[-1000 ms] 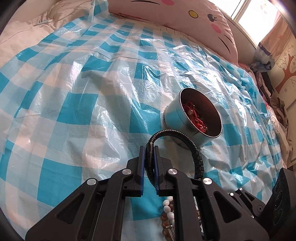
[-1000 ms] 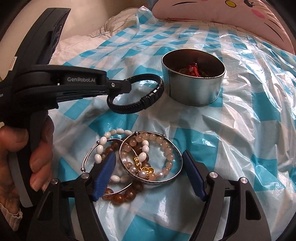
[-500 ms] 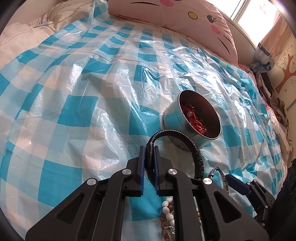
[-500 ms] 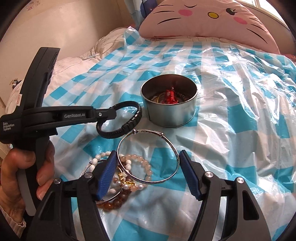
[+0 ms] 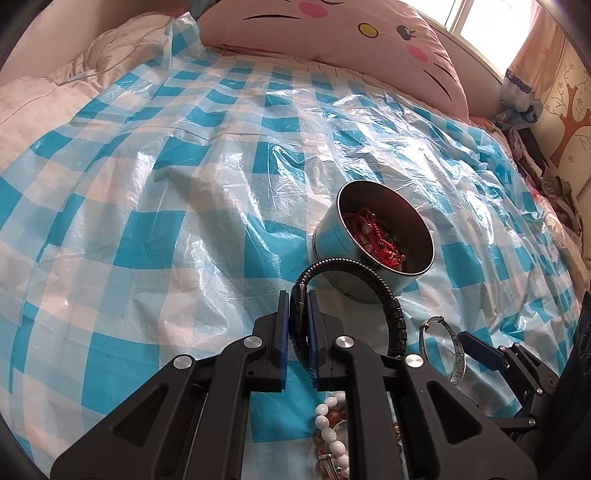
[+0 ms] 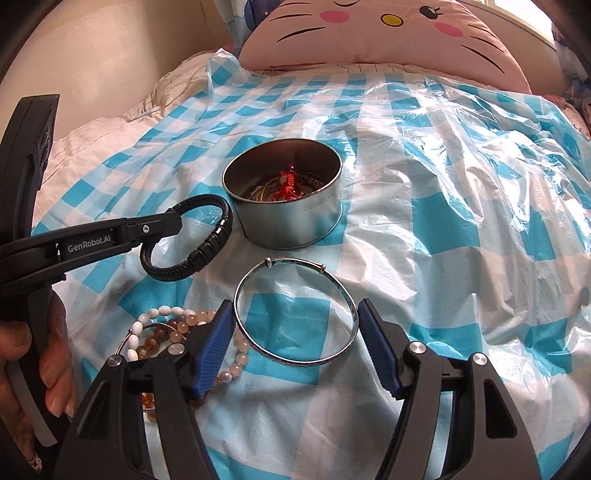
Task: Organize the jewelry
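Note:
My left gripper is shut on a black braided bracelet, held above the sheet just short of the round metal tin; it also shows in the right wrist view. The tin holds red cord jewelry. My right gripper clamps a silver bangle across its width, lifted off the pile, near the tin. The bangle also shows in the left wrist view. Beaded bracelets lie on the sheet below, partly hidden by my fingers.
A blue-and-white checked plastic sheet covers the bed. A pink cat-face pillow lies at the far end. A beige quilt lies at the left. Clothes sit at the right edge.
My right gripper has lifted the silver bangle off the bead pile and carried it toward the tin. My left gripper has edged closer to the tin with the black bracelet.

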`<state>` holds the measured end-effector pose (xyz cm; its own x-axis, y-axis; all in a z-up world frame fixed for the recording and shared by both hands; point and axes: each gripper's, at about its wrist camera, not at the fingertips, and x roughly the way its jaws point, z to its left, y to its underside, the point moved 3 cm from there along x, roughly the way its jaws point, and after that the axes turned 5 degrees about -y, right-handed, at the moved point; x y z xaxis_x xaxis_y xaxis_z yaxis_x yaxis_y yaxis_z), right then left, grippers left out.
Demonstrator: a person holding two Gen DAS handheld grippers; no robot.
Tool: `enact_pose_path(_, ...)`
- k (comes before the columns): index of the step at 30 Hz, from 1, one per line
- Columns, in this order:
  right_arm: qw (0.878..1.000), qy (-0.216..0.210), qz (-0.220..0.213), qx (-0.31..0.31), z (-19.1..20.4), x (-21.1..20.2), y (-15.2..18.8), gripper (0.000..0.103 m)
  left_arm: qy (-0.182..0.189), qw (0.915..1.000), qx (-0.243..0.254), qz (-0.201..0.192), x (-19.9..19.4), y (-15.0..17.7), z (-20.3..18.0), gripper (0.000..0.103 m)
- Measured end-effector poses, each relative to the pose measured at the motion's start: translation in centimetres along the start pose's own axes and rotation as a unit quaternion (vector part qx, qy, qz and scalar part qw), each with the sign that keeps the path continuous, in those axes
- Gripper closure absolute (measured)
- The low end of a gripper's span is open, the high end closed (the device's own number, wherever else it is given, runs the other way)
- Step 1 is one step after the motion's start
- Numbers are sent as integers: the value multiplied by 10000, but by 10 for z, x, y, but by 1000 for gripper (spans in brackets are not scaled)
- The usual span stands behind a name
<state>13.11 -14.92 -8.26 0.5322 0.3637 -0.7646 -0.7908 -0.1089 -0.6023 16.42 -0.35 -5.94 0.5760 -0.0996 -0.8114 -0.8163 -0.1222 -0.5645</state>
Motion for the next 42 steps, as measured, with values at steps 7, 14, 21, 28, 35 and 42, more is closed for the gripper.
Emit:
enact_pose_path(7,10000,41,48,3,-1,4,1,37,-17,10000,63,-38,-1,-1,-3,95)
enact_pose_path(14,10000,43,45,0,-1,4,1,37,-7,10000,55,-47,-1,-1,-3,95)
enact_pose_path(21,10000,33,33,-6,0,3,1,37,-7,10000,54,-48,-2,-2,-3,95)
enact_pose_path(28,10000,22,-9,-26,1,1,0,37,-8,10000,59,-47,-2,-2,-4,95)
enact_pose_path(35,9998,110,162,-7,0,9,2,37,-8,10000,59,-48,-1,-2,-4,95)
enact_pose_path(42,9989,232,389,-87,1,20,8,31,-9,10000,60,-49,-1,-1,-4,95)
